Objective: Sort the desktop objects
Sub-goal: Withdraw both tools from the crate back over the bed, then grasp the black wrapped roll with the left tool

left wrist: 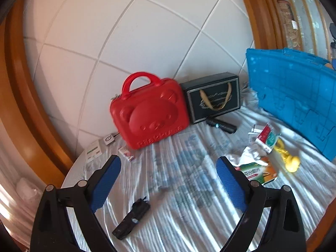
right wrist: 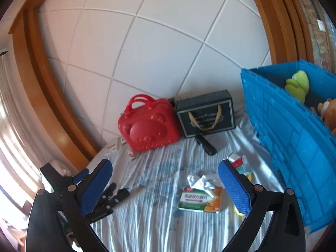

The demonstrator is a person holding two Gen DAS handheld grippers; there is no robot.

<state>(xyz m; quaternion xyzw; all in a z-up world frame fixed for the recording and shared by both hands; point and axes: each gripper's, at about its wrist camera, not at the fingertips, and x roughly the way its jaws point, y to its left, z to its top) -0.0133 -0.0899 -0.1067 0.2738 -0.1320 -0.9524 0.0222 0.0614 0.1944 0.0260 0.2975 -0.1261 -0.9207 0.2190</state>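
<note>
My left gripper (left wrist: 168,166) hangs open over the striped cloth, nothing between its blue pads. A black clip-like object (left wrist: 131,218) lies just below it. My right gripper (right wrist: 164,169) is open too, above a green and orange medicine box (right wrist: 200,200) and crumpled white paper (right wrist: 202,180). The same box (left wrist: 259,172) shows by the left gripper's right finger, with a red and white packet (left wrist: 265,138) and a yellow toy (left wrist: 288,157) beyond. A blue crate (right wrist: 294,138) at the right holds a green plush (right wrist: 298,85) and a brown plush (right wrist: 329,111).
A red bear-face case (left wrist: 151,113) and a dark gift box (left wrist: 212,97) stand against the white tiled wall. A black tube (left wrist: 220,125) lies in front of the box. Small white boxes (left wrist: 94,150) sit at the far left. The table edge curves at the left.
</note>
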